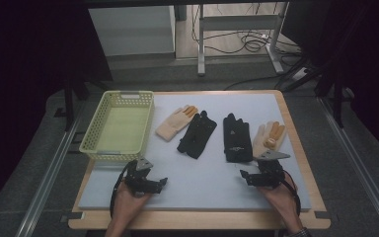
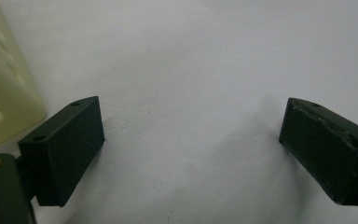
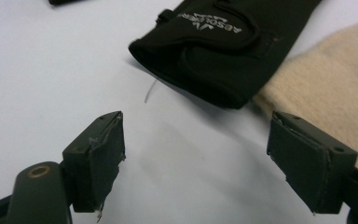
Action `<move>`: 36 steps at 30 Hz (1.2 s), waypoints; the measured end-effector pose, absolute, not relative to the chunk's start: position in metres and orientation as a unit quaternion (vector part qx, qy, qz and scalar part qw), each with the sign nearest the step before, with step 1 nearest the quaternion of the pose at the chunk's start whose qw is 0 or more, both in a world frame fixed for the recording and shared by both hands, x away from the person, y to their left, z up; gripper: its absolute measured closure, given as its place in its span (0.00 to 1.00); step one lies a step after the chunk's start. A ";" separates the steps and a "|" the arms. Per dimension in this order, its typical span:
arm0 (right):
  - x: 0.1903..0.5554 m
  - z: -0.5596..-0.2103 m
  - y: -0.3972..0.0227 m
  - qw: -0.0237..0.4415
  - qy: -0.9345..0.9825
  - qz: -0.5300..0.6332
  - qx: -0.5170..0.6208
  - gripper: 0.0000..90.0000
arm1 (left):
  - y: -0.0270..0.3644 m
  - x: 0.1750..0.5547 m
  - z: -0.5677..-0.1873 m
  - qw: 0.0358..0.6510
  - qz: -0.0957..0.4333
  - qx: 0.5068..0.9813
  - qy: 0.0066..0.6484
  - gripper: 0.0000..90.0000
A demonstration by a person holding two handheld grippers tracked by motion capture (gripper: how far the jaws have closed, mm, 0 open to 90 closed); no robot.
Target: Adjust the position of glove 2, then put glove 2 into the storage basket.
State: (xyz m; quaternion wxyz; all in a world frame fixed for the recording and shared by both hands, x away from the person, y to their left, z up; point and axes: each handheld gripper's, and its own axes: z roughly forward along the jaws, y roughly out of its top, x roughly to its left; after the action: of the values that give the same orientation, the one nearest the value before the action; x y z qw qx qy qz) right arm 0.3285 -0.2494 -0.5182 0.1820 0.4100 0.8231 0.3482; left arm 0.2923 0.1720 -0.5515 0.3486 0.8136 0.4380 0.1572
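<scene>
Black glove (image 3: 223, 42) lies just beyond open right gripper (image 3: 196, 154).

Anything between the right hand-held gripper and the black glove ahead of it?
Nothing solid: in the right gripper view, bare grey mat separates the right hand-held gripper, jaws open, from the black glove's cuff, apart from a thin pale thread by the cuff.
</scene>
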 end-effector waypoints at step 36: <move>0.402 -0.496 -0.160 0.164 0.846 0.364 0.353 0.42 | 0.172 0.292 -0.552 0.349 0.157 0.813 0.438 0.07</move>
State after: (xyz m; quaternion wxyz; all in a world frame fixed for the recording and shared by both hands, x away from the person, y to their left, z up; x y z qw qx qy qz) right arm 0.4018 -0.1595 -0.4959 0.1641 0.3532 0.8462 0.3636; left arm 0.2922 0.1721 -0.5515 0.3489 0.8134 0.4381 0.1569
